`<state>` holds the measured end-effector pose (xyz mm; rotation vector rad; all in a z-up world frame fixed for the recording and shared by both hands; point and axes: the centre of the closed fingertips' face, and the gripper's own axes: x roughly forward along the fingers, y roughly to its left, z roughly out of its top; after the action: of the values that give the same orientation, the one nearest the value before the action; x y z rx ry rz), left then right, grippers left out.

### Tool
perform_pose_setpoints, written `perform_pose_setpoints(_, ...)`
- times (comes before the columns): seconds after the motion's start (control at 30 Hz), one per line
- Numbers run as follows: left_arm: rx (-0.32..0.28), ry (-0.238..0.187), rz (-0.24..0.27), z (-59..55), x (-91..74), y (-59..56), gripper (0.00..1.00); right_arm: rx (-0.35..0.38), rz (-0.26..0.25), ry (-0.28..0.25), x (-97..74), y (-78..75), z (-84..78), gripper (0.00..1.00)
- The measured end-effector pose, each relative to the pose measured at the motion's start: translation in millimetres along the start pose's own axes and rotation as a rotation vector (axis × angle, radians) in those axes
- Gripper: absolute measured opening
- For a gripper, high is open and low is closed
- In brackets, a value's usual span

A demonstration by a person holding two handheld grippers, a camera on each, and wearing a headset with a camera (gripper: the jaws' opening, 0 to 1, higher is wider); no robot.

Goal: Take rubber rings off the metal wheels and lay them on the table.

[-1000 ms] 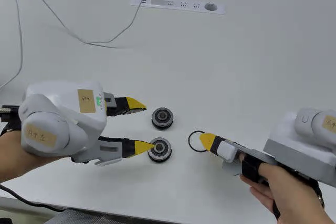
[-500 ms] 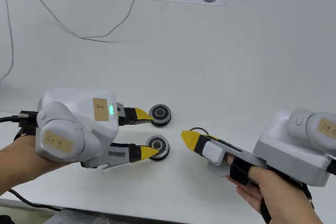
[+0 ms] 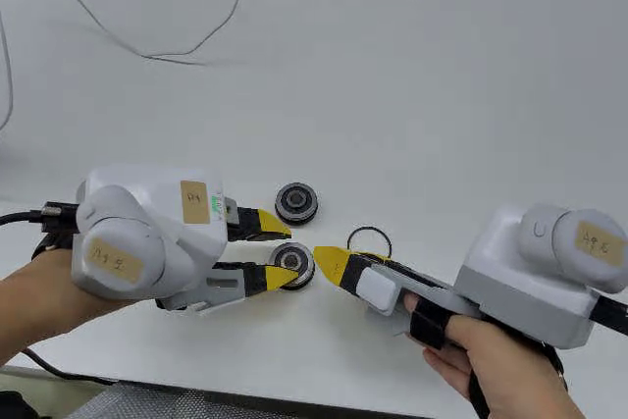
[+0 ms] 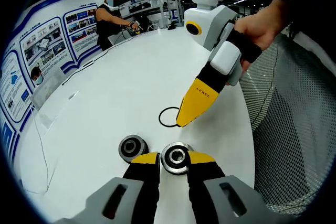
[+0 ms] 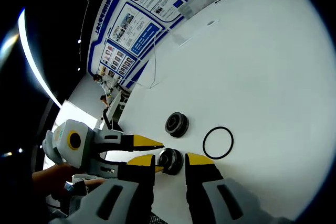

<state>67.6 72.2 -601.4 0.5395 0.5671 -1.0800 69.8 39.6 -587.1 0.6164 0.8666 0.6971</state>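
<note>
**As Two Grippers Met at the Near Wheel**

While the left gripper [image 3: 285, 250] held its yellow-tipped fingers parted on either side of the round, shiny metal wheel [image 4: 176, 157], the right gripper [image 5: 170, 163] faced it, fingers slightly apart. One thin black rubber ring [image 3: 369, 239] lay flat on the smooth white worktop [image 3: 471, 105], near a second, dark-rimmed wheel [image 3: 296, 202].

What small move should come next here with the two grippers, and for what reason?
Probably shut the left gripper on the near wheel: its jaws stand on either side of it, and the open right gripper points at it closely. One ring lies on the table already.
</note>
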Motion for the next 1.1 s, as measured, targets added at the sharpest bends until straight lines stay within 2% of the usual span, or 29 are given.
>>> perform_pose_setpoints(0.87,-0.051,-0.014,-0.026,-0.5,-0.8,-3.9,0.17,0.039,-0.007,-0.011,-0.2,-4.7,0.7,0.24)
perform_pose_setpoints(0.93,-0.045,-0.015,-0.029,0.3,-0.9,-4.2,0.17,0.041,-0.007,-0.012,-0.2,-4.6,0.6,0.24)
perform_pose_setpoints(1.07,0.009,-0.015,-0.047,1.5,-0.1,-9.9,0.14,0.046,-0.006,-0.011,0.1,-4.7,0.2,0.24)
perform_pose_setpoints(1.1,0.012,-0.017,-0.036,1.6,-0.3,-7.0,0.14,0.047,-0.006,-0.01,0.2,-4.8,-0.2,0.24)
